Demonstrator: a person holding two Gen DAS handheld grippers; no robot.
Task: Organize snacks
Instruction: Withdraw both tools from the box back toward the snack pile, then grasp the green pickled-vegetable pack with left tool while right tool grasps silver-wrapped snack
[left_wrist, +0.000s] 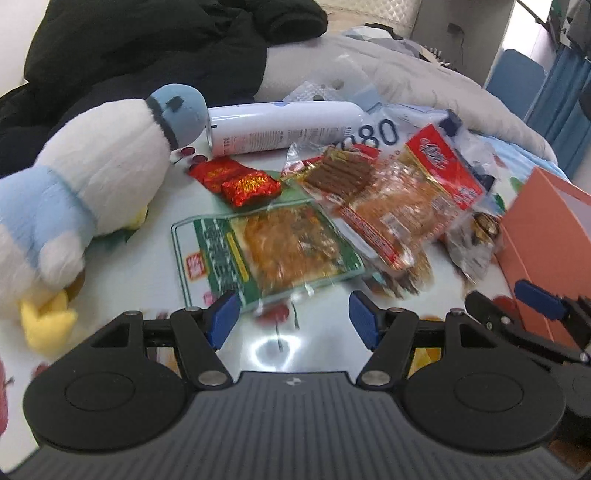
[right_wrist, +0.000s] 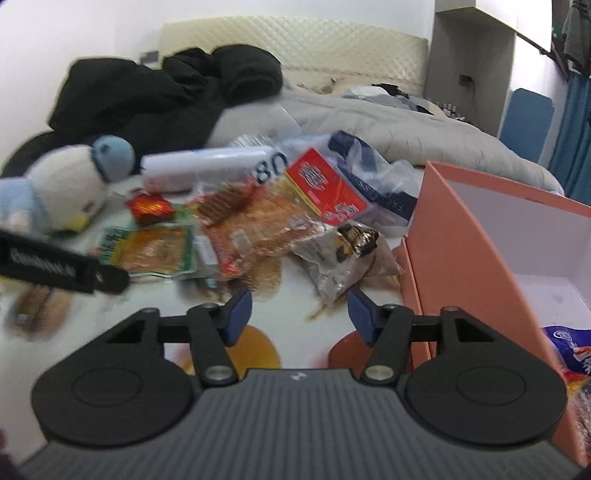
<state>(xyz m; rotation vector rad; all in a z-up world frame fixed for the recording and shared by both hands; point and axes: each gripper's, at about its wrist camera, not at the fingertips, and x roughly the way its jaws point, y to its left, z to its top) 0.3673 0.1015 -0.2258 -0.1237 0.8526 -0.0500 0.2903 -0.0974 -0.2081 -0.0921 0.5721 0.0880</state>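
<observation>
Jaws of both grippers stand apart and empty, ready to take a pack: the left gripper (left_wrist: 291, 317) hangs just short of the green pack (left_wrist: 266, 247) at its 12 o'clock, the right gripper (right_wrist: 297, 314) near the dark pack (right_wrist: 343, 254) at its 1 o'clock. Snacks lie heaped beside the open box (right_wrist: 472, 236) at 3 o'clock, probably their destination; one blue pack (right_wrist: 572, 350) already sits inside.

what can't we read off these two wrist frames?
- Orange box: contents mostly cut off by the right wrist frame's edge; only a blue packet shows.
- Pack labels: motion blur in both views, e.g. the green pack.
- White can: cap end hidden behind a plastic bag, left view.
</observation>
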